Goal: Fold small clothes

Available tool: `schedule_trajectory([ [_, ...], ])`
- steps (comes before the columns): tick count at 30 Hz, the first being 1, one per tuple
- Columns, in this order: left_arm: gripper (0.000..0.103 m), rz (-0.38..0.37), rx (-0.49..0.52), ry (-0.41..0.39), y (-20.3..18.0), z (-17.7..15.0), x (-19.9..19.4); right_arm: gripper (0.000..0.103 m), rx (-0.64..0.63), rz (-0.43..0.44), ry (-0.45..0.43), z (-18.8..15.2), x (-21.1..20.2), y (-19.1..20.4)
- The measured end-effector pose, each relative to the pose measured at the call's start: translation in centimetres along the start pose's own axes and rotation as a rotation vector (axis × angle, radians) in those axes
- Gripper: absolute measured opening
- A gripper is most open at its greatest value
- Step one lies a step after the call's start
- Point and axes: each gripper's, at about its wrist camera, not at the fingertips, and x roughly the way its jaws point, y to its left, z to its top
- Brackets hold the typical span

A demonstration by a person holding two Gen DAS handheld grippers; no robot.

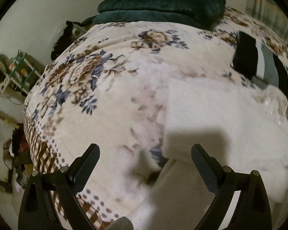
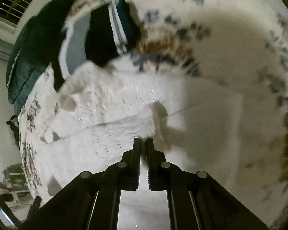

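Bed (image 1: 113, 88): covered by a cream blanket printed with blue and brown flowers, with a checked and dotted border along its left edge.

Floor beside the bed's left edge: a green wire rack (image 1: 22, 71) and a dark heap of clutter (image 1: 17, 153), both blurred.

Dark green quilt (image 1: 163, 2): folded thick, lying at the far edge of the bed.

Left tool (image 1: 145, 154): fingers spread wide, nothing between them, hovering over the blanket just left of the white garment's edge.

White garment (image 1: 220, 118): fluffy, laid flat on the bed's near right part. In the right wrist view a folded layer of it (image 2: 105, 134) lies across the rest, and small glints dot the pile.

Stack of folded clothes (image 1: 259, 61): black, grey and a dark piece with white stripes, near the bed's far right corner, touching the far edge of the white garment.

Right tool (image 2: 143, 140): fingers drawn narrow, almost together, tips at the corner of the folded layer; white pile shows in the slit, so it appears pinched on the white garment. Motion blur smears the surroundings.
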Motion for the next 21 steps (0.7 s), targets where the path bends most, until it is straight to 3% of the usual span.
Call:
schedule_trajectory([
  [7,0.097,-0.054,-0.002,-0.027,-1.4,3.5,1.7,0.006,0.067,-0.104,-0.003,0.4,-4.0,-6.0],
  [13,0.097,-0.081,0.055,-0.037,-4.8,5.9,4.6,0.006,0.049,-0.22,0.069,0.4,-0.3,-9.3],
  [16,0.097,-0.074,0.145,-0.022,-7.2,6.5,6.3,0.007,0.07,-0.226,0.176,0.1,2.4,-10.3],
  [18,0.097,-0.08,0.194,-0.026,-8.1,6.5,6.3,0.017,0.098,-0.218,0.186,0.1,2.2,-10.5],
  [20,0.097,-0.101,0.25,-0.041,-9.0,6.4,5.7,0.039,0.088,-0.226,0.117,0.3,0.3,-10.0],
  [21,0.097,-0.109,0.27,-0.047,-9.3,6.2,5.5,0.044,0.074,-0.227,0.076,0.4,-0.8,-9.5],
])
